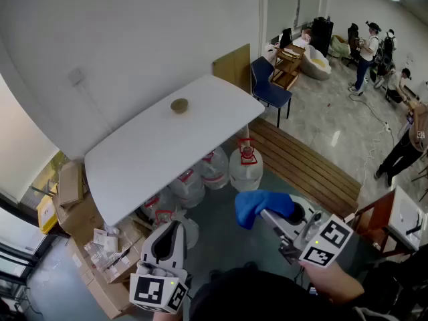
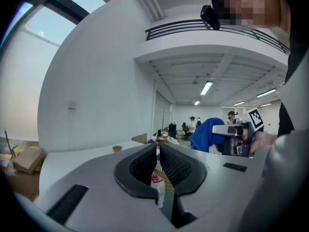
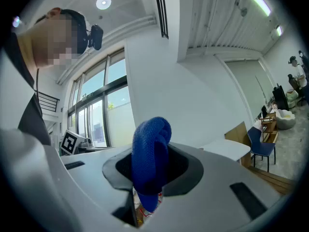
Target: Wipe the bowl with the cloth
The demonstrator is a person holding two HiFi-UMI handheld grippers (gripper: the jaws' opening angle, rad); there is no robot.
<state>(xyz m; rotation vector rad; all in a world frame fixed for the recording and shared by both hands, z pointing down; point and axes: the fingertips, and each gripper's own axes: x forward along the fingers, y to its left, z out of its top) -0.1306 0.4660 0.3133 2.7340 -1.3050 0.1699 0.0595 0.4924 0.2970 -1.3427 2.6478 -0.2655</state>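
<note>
A small brown bowl (image 1: 179, 105) stands on the far half of the white table (image 1: 154, 152); in the left gripper view the bowl (image 2: 117, 149) shows small on the table's far edge. My right gripper (image 1: 266, 212) is shut on a blue cloth (image 1: 257, 204), held in the air near my body, well short of the table. In the right gripper view the cloth (image 3: 150, 153) bulges up between the pads of the right gripper (image 3: 149, 166). My left gripper (image 1: 175, 226) hangs low at the left, shut and empty, pointing toward the table; in the left gripper view its jaws (image 2: 158, 151) are closed.
Large water jugs (image 1: 245, 167) stand under the table's near side. Cardboard boxes (image 1: 70, 182) are stacked on the floor at the left. A blue chair (image 1: 270, 85) and a slatted wooden platform (image 1: 304, 162) lie to the right. Several people (image 1: 366, 52) stand far back right.
</note>
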